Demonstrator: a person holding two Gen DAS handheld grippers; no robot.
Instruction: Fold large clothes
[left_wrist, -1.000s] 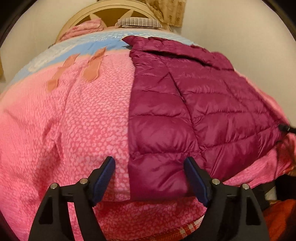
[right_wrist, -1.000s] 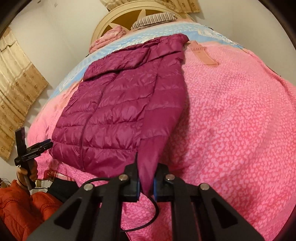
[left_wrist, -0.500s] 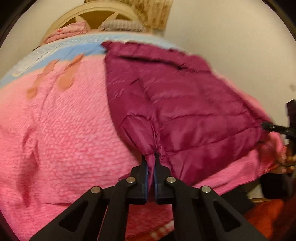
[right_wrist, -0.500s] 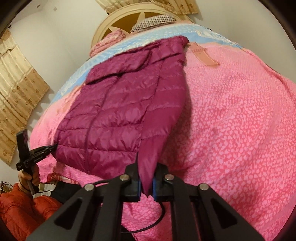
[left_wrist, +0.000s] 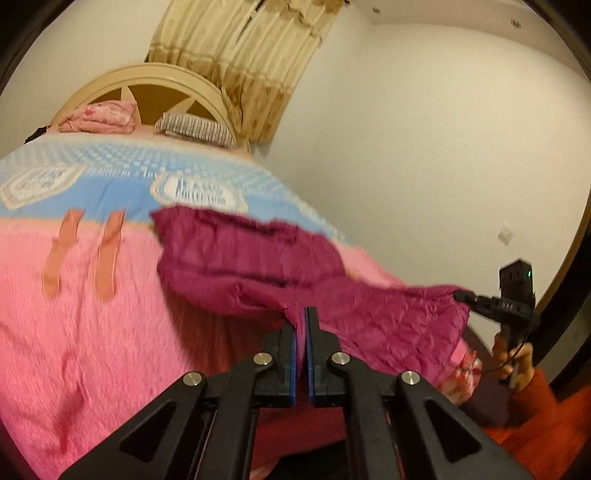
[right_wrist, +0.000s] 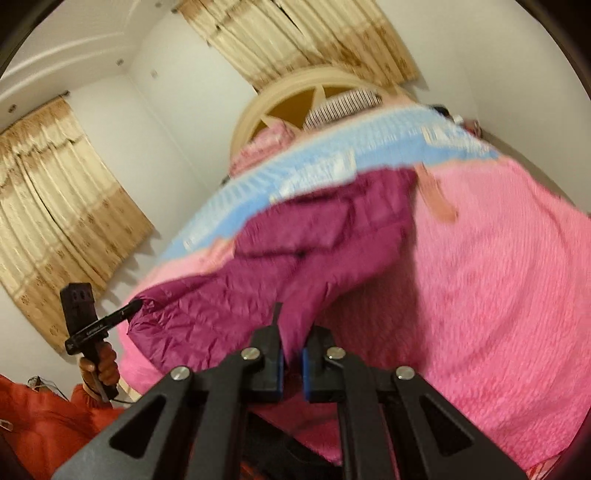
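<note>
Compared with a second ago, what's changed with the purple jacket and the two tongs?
The left tongs, open a second ago, have closed on the near hem of the purple jacket. Both tongs have risen, lifting that hem off the pink bedspread. The right tongs stay clamped on the hem's other corner. The jacket's far end still lies on the bed, and the pillows are unmoved.

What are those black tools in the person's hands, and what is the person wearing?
Each tool is a black plastic frame of angular struts with triangular cut-outs and silver round bolts. The left tool and right tool both have flat blue pads lining their two fingers. A small black box with a green light tops the handle, a thin black cable hangs below. The sleeves are orange-red.
</note>
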